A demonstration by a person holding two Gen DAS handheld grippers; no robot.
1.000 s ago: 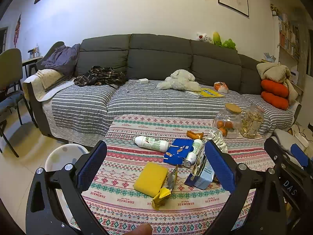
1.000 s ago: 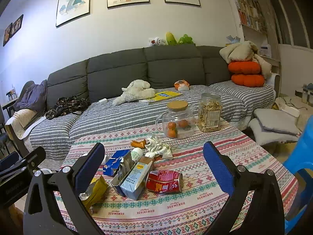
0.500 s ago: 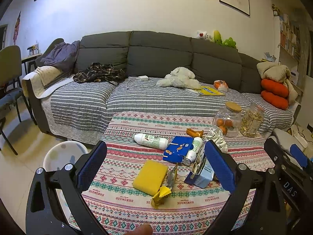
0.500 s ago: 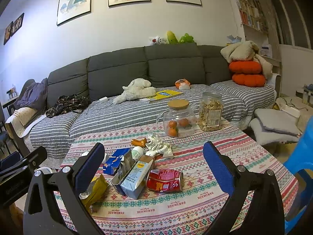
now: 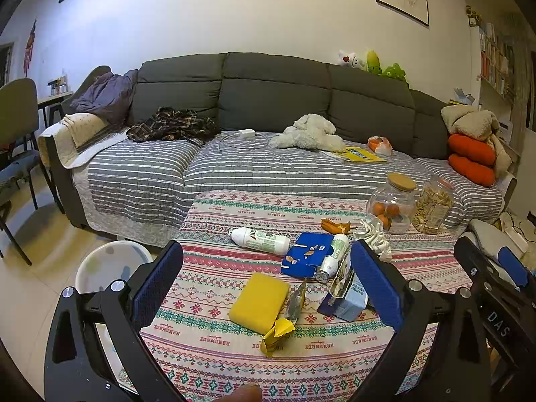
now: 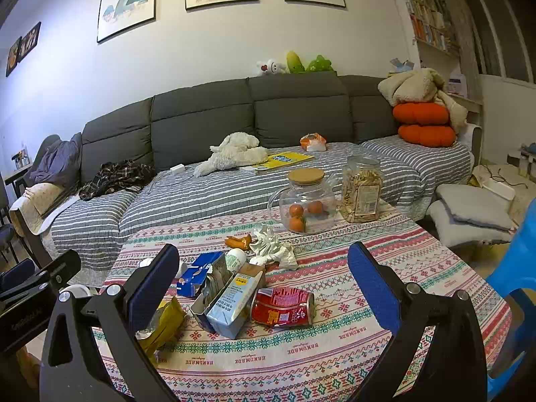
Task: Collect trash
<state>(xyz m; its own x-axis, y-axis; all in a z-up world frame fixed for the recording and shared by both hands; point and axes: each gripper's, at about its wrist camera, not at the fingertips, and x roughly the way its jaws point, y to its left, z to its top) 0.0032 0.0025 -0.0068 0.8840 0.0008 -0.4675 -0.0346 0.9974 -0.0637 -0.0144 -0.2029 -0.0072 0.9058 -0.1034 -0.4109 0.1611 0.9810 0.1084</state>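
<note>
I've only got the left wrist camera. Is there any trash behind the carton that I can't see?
Observer: Yes. A crushed red can lies on its side just right of the carton.
Operator: Is the right gripper holding anything?
Observer: No. The right gripper is open and holds nothing.
Operator: Anything next to the table on that side?
Observer: What looks like a blue chair stands by the right edge of the table.
</note>
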